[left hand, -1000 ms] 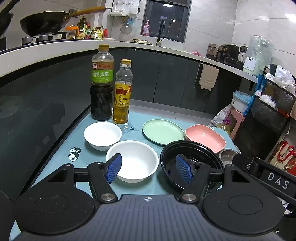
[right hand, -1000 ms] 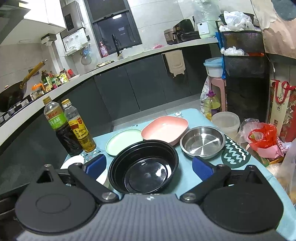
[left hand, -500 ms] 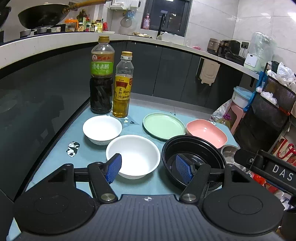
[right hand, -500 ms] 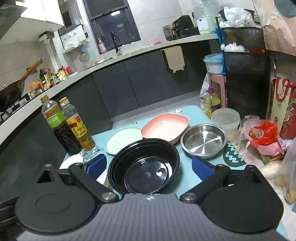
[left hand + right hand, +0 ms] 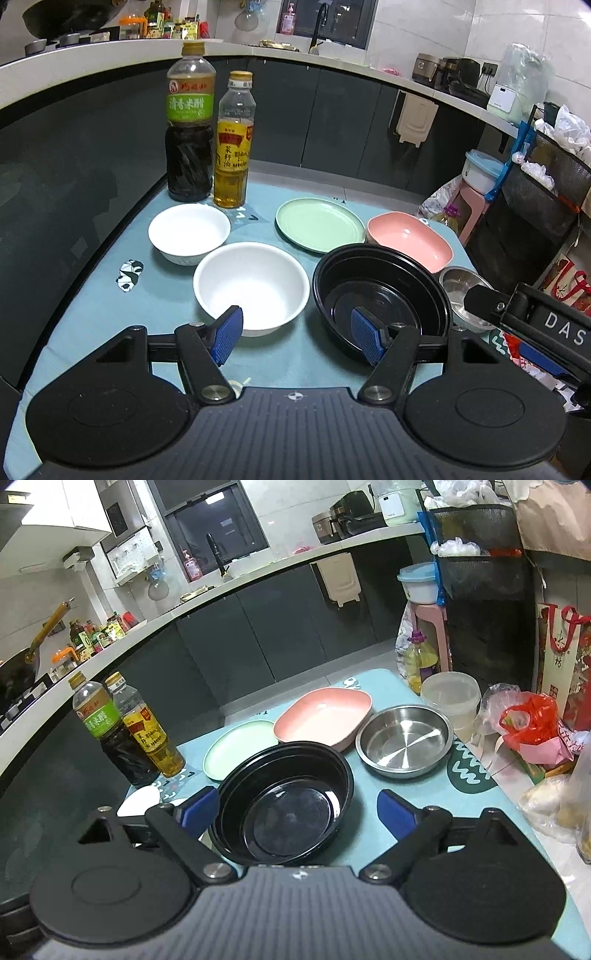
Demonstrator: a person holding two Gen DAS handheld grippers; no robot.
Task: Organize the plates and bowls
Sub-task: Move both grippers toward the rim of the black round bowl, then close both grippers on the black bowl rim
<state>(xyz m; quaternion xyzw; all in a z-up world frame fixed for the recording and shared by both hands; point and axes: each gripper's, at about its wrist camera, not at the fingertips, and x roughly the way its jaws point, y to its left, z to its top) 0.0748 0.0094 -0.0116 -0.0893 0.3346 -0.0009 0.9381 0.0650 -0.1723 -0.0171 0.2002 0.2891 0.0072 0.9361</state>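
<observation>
Left gripper spread wide, empty, above the near edge of the table, w/ the big white bowl just ahead. Right gripper also spread, nothing held, black bowl between its fingers. Small white bowl sits behind the big one, near two bottles. Green plate, pink dish & steel bowl sit behind the black bowl. A plastic tub and bags crowd the right side.

Dim kitchen of dark cabinets under a curved white counter, tiled wall, dark window.
</observation>
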